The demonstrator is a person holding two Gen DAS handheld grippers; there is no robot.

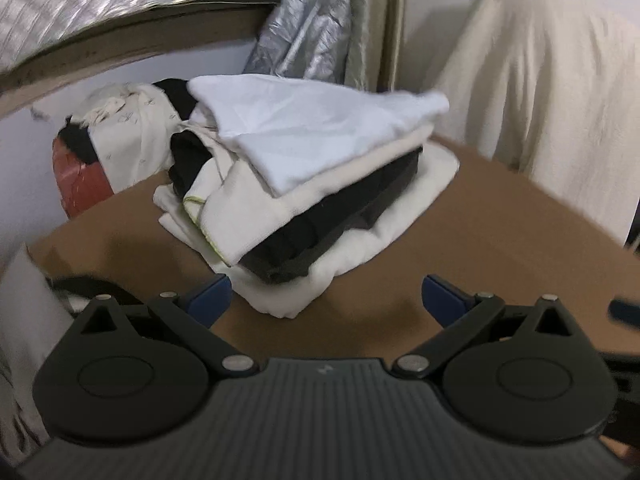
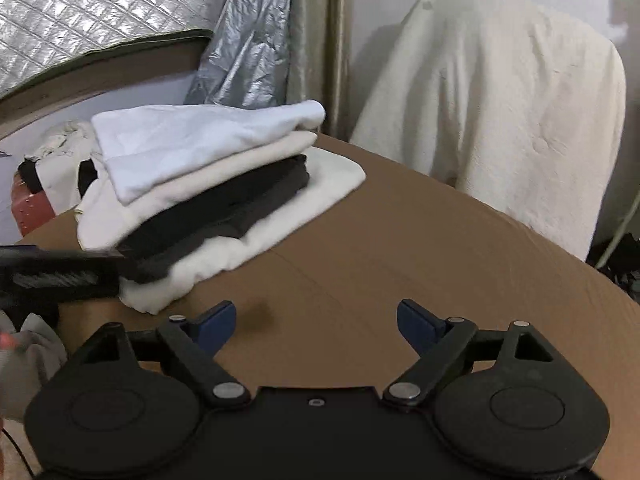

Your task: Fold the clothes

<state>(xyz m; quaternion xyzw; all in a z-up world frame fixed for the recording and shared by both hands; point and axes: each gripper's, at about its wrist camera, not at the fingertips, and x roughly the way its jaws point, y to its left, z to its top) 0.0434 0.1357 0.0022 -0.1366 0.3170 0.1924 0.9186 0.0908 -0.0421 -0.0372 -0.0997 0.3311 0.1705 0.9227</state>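
A stack of folded clothes (image 1: 316,184) lies on the brown table (image 1: 480,240): a white piece on top, cream under it, a dark grey one, and a thick white one at the bottom. In the right wrist view the same stack (image 2: 208,184) lies at the left. My left gripper (image 1: 326,296) stands open just in front of the stack's near corner, with nothing between its blue fingertips. My right gripper (image 2: 316,322) is open over bare table to the right of the stack and holds nothing. The left gripper's dark body (image 2: 60,272) shows blurred at the stack's near corner.
Unfolded cream and black clothes (image 1: 132,128) are heaped over a red object (image 1: 84,184) behind the table at the left. A cream cloth draped over a chair (image 2: 500,120) stands at the table's far right. A silver quilted cover (image 2: 80,12) and a curtain (image 2: 316,40) are behind.
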